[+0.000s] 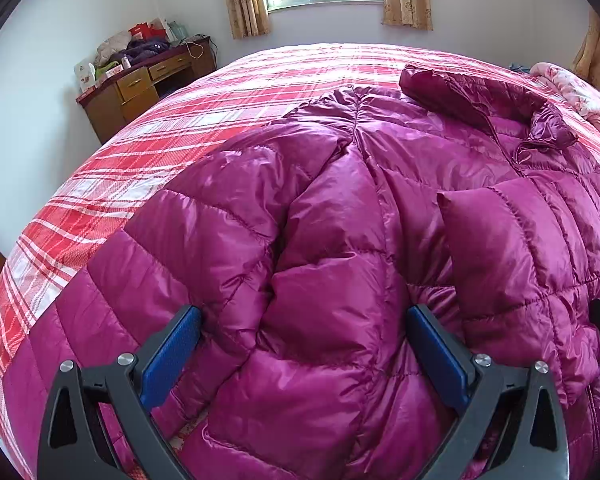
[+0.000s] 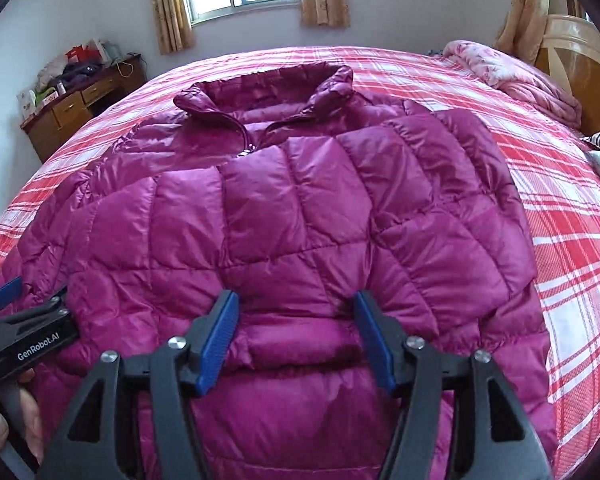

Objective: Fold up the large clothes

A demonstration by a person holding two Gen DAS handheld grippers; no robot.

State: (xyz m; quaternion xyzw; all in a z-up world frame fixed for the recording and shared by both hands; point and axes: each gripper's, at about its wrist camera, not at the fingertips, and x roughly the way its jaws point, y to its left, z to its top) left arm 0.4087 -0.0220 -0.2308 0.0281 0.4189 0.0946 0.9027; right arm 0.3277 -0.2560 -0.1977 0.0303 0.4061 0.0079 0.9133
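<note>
**Jacket fold: sleeves look in, body folds still to do**

Magenta puffer jacket lies front-up on the red plaid bed, collar toward the window, zip partly open at the neck.

Done, as far as I can judge:
- Both sleeves appear folded in across the chest. Right wrist view shows a quilted panel laid diagonally over the front; left wrist view shows a sleeve cuff ending mid-body.
- Outline is roughly rectangular now, edges lumpy (down fill, it springs back).

Left:
- Hem-to-collar fold, maybe one more after that. Hem end is nearest both cameras and not yet lifted.
- No flattening visible; expect the puffy layers to slide.

Grippers:
- Left gripper: fingers spread wide, straddling a bulge of jacket near the hem. Pads not pinching it, so not holding.
- Right gripper: fingers moderately apart over the hem area, fabric between them but no squeeze visible. Not holding either.
- Left gripper also shows at the left edge of the right wrist view, with a hand under it.

Wooden desk in the far corner, not involved.
</note>
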